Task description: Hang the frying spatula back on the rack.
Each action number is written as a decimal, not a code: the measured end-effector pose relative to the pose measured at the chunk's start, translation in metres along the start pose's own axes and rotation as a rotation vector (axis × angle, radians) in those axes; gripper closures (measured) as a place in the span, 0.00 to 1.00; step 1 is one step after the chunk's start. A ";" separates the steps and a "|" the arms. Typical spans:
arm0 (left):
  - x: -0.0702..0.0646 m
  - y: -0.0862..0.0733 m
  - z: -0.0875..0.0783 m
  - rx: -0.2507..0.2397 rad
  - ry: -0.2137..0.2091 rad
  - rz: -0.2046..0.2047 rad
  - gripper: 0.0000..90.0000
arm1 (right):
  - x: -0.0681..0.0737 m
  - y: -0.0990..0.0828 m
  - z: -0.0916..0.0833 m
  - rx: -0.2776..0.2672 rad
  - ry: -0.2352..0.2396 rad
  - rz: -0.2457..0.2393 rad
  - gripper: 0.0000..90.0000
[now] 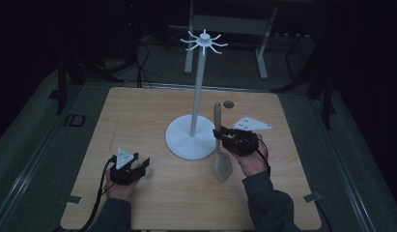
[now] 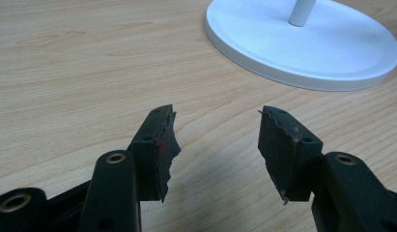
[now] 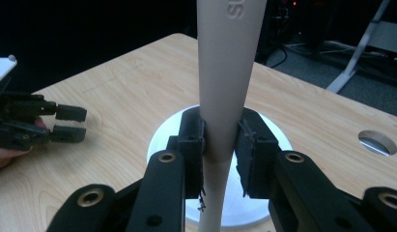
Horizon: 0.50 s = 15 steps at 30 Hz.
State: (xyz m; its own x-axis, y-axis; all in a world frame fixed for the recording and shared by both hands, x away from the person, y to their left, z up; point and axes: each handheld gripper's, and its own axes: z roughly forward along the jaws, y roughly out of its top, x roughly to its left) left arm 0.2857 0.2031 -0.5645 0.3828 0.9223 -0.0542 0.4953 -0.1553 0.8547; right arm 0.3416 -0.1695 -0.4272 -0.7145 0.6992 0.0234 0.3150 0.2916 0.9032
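Observation:
A beige slotted spatula [image 1: 223, 166] is clamped by its handle [image 3: 227, 63] in my right gripper [image 1: 218, 134], right of the white stand's round base [image 1: 186, 140]. Both pads press on the handle from either side. The handle end points away from me and the blade hangs toward me; whether the blade touches the table I cannot tell. The stand's thin pole [image 1: 198, 87] rises to a crown of hooks [image 1: 204, 41]. My left gripper [image 1: 143, 164] rests low at the front left, open with nothing between its fingers, and its tips [image 2: 215, 145] point toward the base [image 2: 302, 43].
The wooden table [image 1: 138, 116] has a small round hole [image 1: 229, 103] behind the stand. Dark floor, cables and metal frame legs [image 1: 261, 58] lie beyond the far edge. The left gripper [image 3: 70, 123] shows across the table in the right gripper view.

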 end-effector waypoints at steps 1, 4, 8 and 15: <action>0.000 0.000 0.000 0.000 -0.001 0.000 0.53 | 0.000 0.001 0.000 -0.005 0.001 0.001 0.82; 0.000 0.000 0.000 0.000 -0.001 0.000 0.53 | 0.000 0.002 -0.001 -0.018 -0.001 0.002 0.82; 0.000 0.000 0.000 0.000 -0.001 0.001 0.53 | 0.000 0.003 -0.001 -0.028 0.000 0.006 0.82; 0.000 0.000 0.000 -0.001 -0.001 -0.001 0.53 | 0.000 0.006 -0.003 -0.044 -0.003 0.004 0.82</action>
State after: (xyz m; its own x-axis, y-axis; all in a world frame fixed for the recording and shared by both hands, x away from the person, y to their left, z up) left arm 0.2857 0.2031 -0.5646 0.3833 0.9220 -0.0554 0.4950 -0.1544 0.8550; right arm 0.3417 -0.1695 -0.4201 -0.7117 0.7020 0.0261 0.2900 0.2597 0.9211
